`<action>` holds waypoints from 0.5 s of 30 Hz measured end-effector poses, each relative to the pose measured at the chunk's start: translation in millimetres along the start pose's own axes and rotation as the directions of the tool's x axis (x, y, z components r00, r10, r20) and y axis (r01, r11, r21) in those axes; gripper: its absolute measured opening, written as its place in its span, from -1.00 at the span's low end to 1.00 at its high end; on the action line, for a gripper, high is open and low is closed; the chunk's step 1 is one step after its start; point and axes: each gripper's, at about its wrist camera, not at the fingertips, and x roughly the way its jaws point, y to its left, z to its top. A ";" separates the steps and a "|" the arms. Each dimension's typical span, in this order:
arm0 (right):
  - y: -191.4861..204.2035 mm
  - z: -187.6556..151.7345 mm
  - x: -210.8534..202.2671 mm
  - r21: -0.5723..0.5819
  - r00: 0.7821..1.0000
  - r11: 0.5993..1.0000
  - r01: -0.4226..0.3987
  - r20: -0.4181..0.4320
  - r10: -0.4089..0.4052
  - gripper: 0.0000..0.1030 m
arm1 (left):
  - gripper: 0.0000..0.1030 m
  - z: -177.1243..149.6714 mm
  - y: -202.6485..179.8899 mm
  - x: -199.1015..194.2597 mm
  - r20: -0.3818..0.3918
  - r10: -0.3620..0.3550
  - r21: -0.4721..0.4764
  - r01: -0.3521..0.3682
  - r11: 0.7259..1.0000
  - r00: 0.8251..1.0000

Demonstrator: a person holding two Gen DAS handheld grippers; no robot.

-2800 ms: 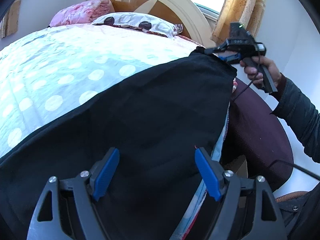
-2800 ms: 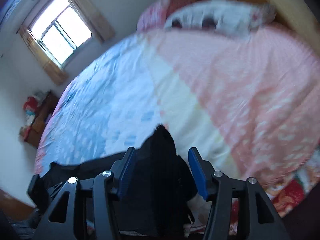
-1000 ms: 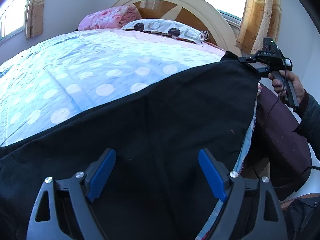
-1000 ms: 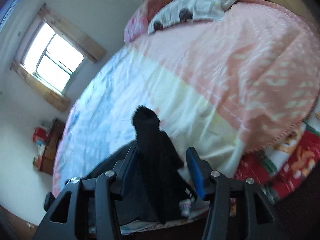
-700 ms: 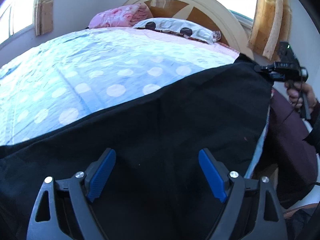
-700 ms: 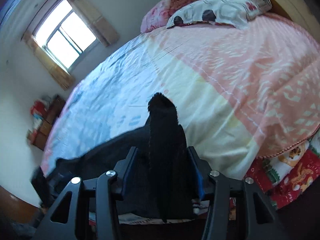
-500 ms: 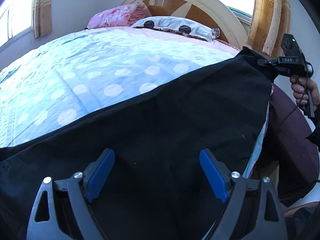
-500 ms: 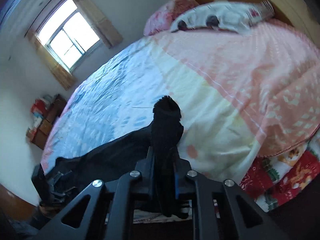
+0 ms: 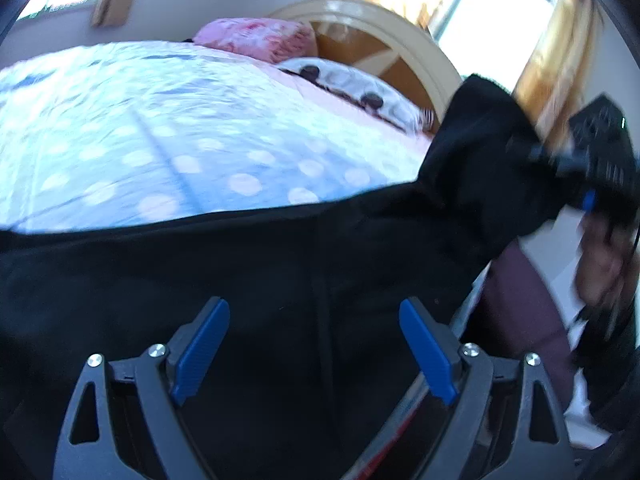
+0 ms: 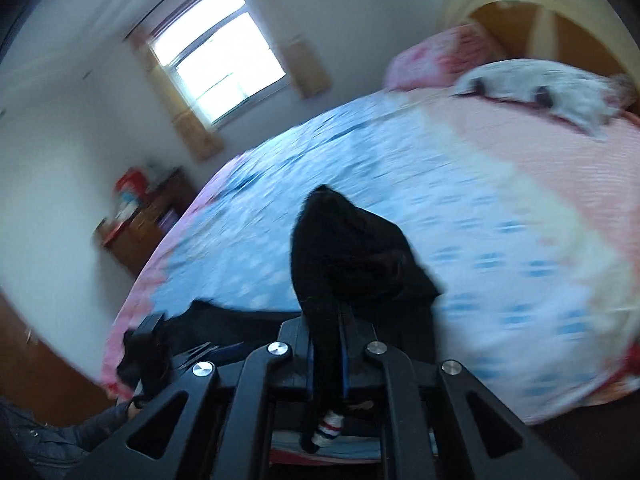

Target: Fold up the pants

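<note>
- My right gripper [image 10: 326, 364] has its jaws pinched tight on a fold of the black pants [image 10: 352, 252]; the cloth stands up from between the blue pads in a soft, rumpled peak.
- A small white band with red and blue stripes [image 10: 330, 428] hangs below the clamped cloth, close to the gripper body.
- My left gripper [image 9: 314, 348] is spread wide, blue ribbed pads [image 9: 200, 344] well apart, with nothing between them; it sits over the flat part of the pants [image 9: 256, 280].
- In the left view the pants are a matte, dark sheet spread across the near edge of the bed [image 9: 160, 132]; one corner is lifted at the right, where the right gripper [image 9: 592, 168] holds it. That area is motion-blurred.
- Bed cover: thin, slightly crinkled fabric, blue with pale round dots, turning to cream and pink [image 10: 560, 152] toward the head.
- At the head: a pink floral pillow [image 9: 260, 38] and a white pillow with dark spots [image 9: 352, 84], lying side by side against a curved cream and wood headboard [image 9: 384, 36].
- A low wooden cabinet [image 10: 148, 216] stands by the far wall under the window [image 10: 218, 68]; things sit on top, too blurred to name.
- Yellow patterned curtain [image 9: 556, 48] hangs at the right of the headboard.
</note>
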 end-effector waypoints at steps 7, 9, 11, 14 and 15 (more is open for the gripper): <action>81.9 -50.9 120.3 -0.093 0.974 0.992 -0.091 -0.216 0.069 -0.82 | 0.74 -20.1 46.8 -51.7 0.075 -0.014 -0.161 0.026 0.987 0.997; 92.1 -68.7 150.9 -0.115 0.956 0.988 -0.102 -0.286 0.065 -0.80 | 0.75 -26.6 55.9 -57.7 0.080 0.005 -0.188 0.011 0.982 0.997; 94.4 -82.6 173.4 -0.112 0.928 0.987 -0.117 -0.367 0.068 -0.70 | 0.75 -30.0 59.6 -58.0 0.076 0.003 -0.204 0.012 0.979 0.997; 94.8 -86.3 167.9 -0.144 0.924 0.981 -0.130 -0.377 0.067 -0.09 | 0.75 -31.7 57.7 -49.4 0.063 -0.033 -0.221 0.046 0.974 0.997; 91.5 -84.4 156.3 -0.153 0.930 0.980 -0.131 -0.361 0.068 -0.08 | 0.75 -30.9 54.6 -45.5 0.058 -0.051 -0.220 0.063 0.974 0.997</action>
